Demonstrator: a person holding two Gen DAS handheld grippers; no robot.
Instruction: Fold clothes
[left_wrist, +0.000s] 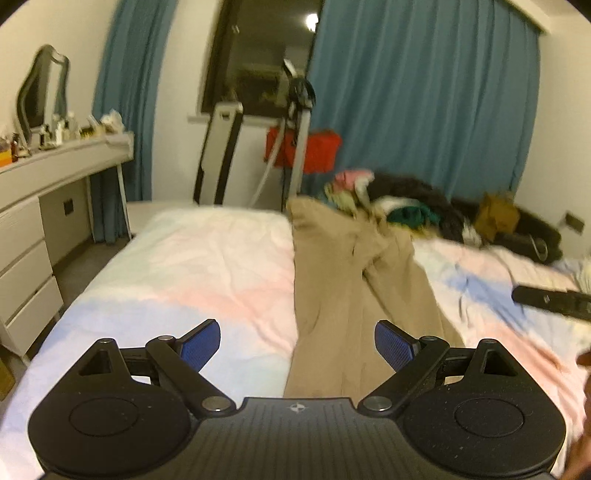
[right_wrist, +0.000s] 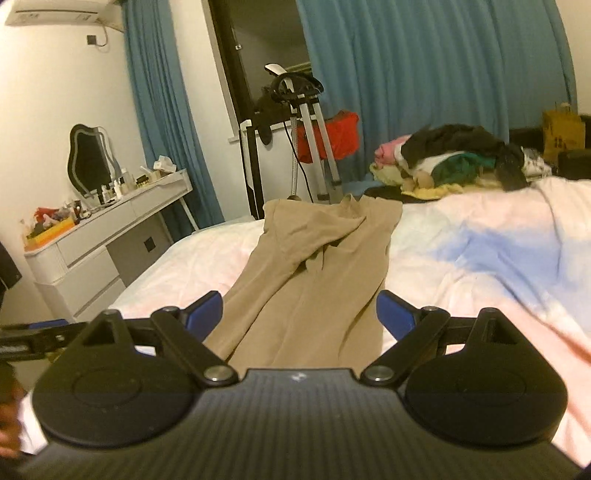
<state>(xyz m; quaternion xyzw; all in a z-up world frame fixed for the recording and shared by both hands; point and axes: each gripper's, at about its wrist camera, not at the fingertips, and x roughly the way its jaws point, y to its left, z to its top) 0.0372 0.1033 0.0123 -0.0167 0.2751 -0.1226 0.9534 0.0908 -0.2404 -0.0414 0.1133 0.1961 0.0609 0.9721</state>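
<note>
On the bed (left_wrist: 207, 251), tan trousers (left_wrist: 343, 295) lie lengthwise toward 12 o'clock, between the spread, empty jaws of the left gripper (left_wrist: 297, 345) and right gripper (right_wrist: 299, 314). Only the left view shows the right gripper's tip at 3 o'clock; only the right view shows an air conditioner (right_wrist: 62, 13) at 10 o'clock. No writing is legible.

Pastel bed (left_wrist: 192, 258), tan trousers (left_wrist: 332, 288), clothes heap (right_wrist: 454, 158)
</note>
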